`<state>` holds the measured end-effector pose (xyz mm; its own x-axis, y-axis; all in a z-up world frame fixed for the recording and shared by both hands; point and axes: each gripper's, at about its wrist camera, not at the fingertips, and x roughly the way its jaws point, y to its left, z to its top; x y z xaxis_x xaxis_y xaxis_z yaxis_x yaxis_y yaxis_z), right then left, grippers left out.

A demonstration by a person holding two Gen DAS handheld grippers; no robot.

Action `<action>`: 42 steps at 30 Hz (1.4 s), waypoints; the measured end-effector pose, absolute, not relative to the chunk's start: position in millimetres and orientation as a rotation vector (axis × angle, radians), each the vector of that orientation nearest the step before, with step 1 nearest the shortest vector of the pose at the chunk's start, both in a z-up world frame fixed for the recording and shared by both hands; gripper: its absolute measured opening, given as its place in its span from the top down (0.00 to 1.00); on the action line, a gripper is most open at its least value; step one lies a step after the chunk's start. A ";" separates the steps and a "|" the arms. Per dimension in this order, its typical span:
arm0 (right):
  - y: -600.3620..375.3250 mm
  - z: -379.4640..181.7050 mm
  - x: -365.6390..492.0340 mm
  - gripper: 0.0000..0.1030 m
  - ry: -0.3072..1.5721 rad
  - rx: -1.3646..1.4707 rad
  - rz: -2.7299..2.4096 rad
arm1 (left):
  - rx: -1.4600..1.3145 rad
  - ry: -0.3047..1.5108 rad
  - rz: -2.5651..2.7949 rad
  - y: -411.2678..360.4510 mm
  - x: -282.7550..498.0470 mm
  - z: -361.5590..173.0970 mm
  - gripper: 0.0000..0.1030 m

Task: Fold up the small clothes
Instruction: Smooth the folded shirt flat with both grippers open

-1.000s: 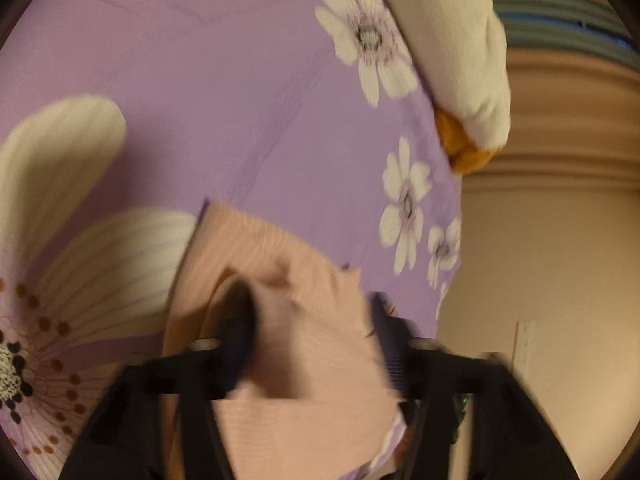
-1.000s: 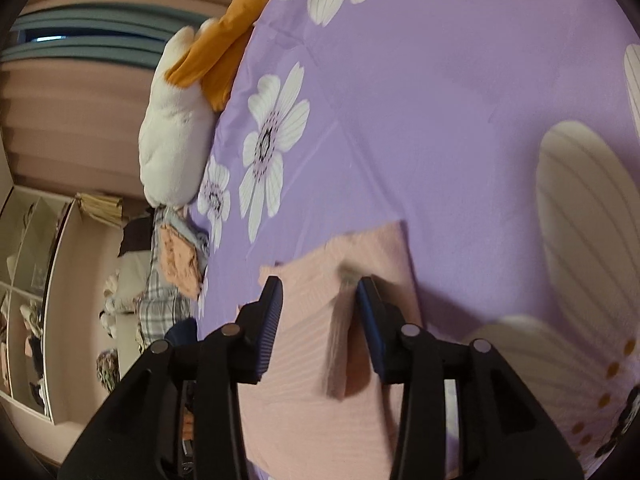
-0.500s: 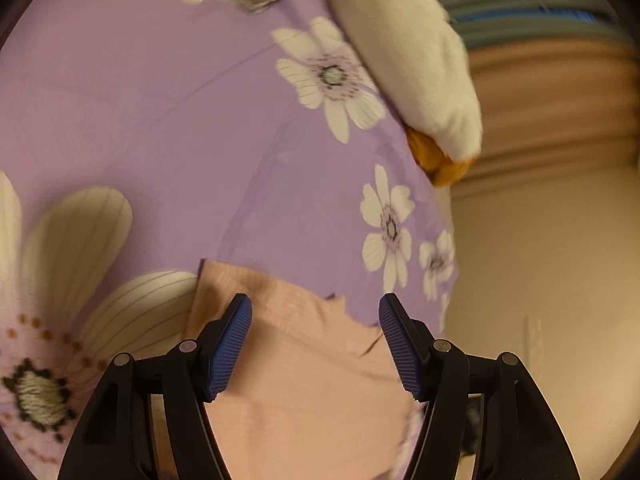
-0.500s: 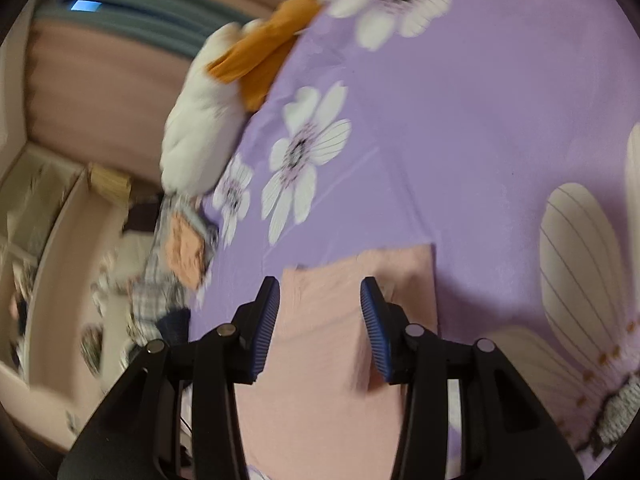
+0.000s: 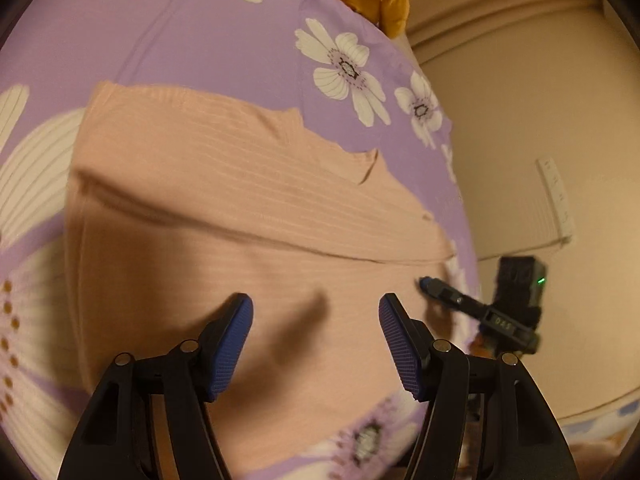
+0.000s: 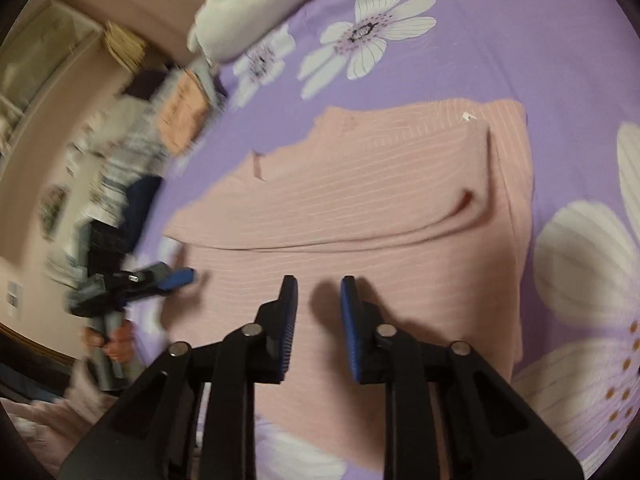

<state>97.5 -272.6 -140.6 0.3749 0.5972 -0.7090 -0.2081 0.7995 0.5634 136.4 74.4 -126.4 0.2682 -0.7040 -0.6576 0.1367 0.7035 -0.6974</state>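
Observation:
A pink ribbed garment (image 5: 240,184) lies on the purple flowered bedsheet (image 5: 224,40). Its far part is folded over, and the fold edge crosses its middle. My left gripper (image 5: 314,320) hovers open over the near half with nothing between its blue pads. In the right wrist view the same garment (image 6: 360,200) shows a small white tag (image 6: 466,117) at its far edge. My right gripper (image 6: 318,292) is above the near half. Its jaws are closing to a narrow gap with no cloth between them. Each view shows the other gripper: the right gripper (image 5: 440,290) and the left gripper (image 6: 176,276).
A white and orange plush toy (image 6: 248,12) lies at the bed's far end. Folded clothes (image 6: 180,116) are piled by the bed's left edge, with shelves (image 6: 24,80) behind. The bed's edge runs beside a beige wall (image 5: 520,120). A hand (image 6: 116,344) holds the left gripper's handle.
One second ago both grippers had pink fabric between their fingers; now both are empty. Both views have rolled and the garment lies flat with its fold. The right jaws have narrowed.

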 end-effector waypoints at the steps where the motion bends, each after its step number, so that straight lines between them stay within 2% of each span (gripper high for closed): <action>1: -268.8 -141.0 101.6 0.83 1.063 0.397 0.530 | -0.568 1.151 -0.605 71.7 141.4 -127.5 0.38; 9: -265.6 -138.5 158.3 0.82 0.982 0.433 0.521 | -0.683 1.041 -0.570 78.2 188.8 -122.7 0.38; 17: -284.4 -106.1 183.3 0.80 0.845 0.489 0.429 | -0.728 0.945 -0.505 92.9 218.1 -100.8 0.38; 20: -289.9 -98.8 176.0 0.80 0.822 0.481 0.445 | -0.699 0.924 -0.521 94.1 208.1 -92.1 0.38; 24: -282.9 -108.9 161.6 0.80 0.893 0.405 0.445 | -0.630 0.940 -0.534 91.8 190.2 -89.9 0.38; 27: -280.5 -126.2 153.1 0.80 0.965 0.332 0.394 | -0.559 0.972 -0.526 90.1 168.5 -98.5 0.38; 28: -283.0 -131.8 151.7 0.84 0.984 0.311 0.364 | -0.548 0.982 -0.520 91.1 163.9 -101.4 0.38; 29: -286.7 -137.2 149.4 0.84 0.994 0.274 0.314 | -0.536 1.004 -0.509 92.4 156.9 -107.7 0.38; 32: -301.9 -141.5 146.2 0.85 0.990 0.294 0.264 | -0.544 1.071 -0.474 100.1 134.6 -129.0 0.38; 35: -311.5 -137.2 138.8 0.84 0.977 0.286 0.207 | -0.577 1.052 -0.464 113.6 106.8 -132.0 0.39; 38: -309.9 -129.0 127.8 0.83 0.970 0.239 0.180 | -0.637 1.049 -0.456 128.1 82.9 -130.6 0.39; 42: -306.0 -115.3 107.9 0.75 0.944 0.212 0.183 | -0.667 1.033 -0.429 140.6 56.1 -122.0 0.39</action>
